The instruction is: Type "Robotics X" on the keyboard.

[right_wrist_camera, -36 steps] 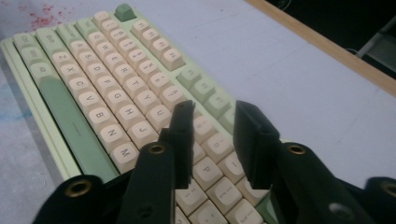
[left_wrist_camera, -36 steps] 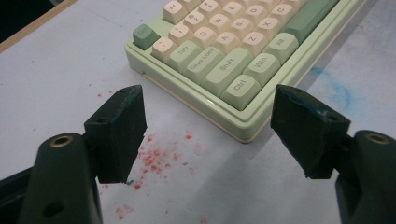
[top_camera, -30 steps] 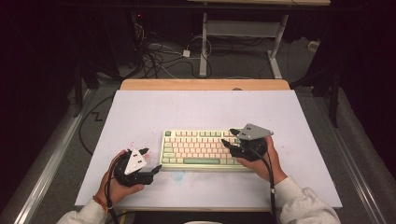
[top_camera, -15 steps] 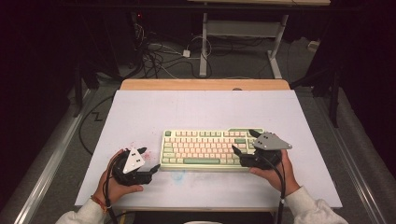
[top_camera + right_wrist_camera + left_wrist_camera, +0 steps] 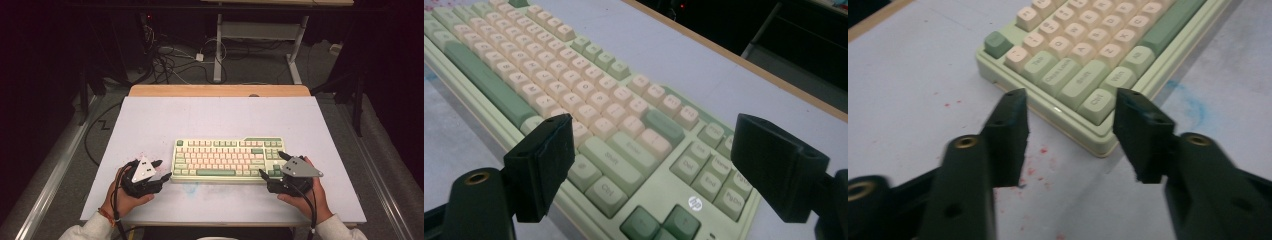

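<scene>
A pale green keyboard [image 5: 227,159] with cream and green keys lies at the middle of the white mat. My left gripper [image 5: 162,169] sits at its near-left corner. In the left gripper view that corner of the keyboard [image 5: 1088,45] lies between the jaws of the left gripper [image 5: 1072,107], which have just been closing; a gap shows on both sides. My right gripper [image 5: 271,164] is at the keyboard's right end. Its jaws have just been opening, and in the right gripper view the right gripper [image 5: 659,135] stands wide open over the keyboard [image 5: 549,65], with no pad touching it.
The white mat [image 5: 150,120] covers a wooden table whose far edge [image 5: 220,90] shows behind it. Red specks [image 5: 1040,160] and a blue smear [image 5: 1193,105] mark the mat near the keyboard. Cables [image 5: 170,60] and desk legs lie on the floor beyond.
The right hand slid rightward from above the keys to the keyboard's right end, and its jaws spread. The left hand stayed put and its jaws narrowed around the keyboard's corner.
</scene>
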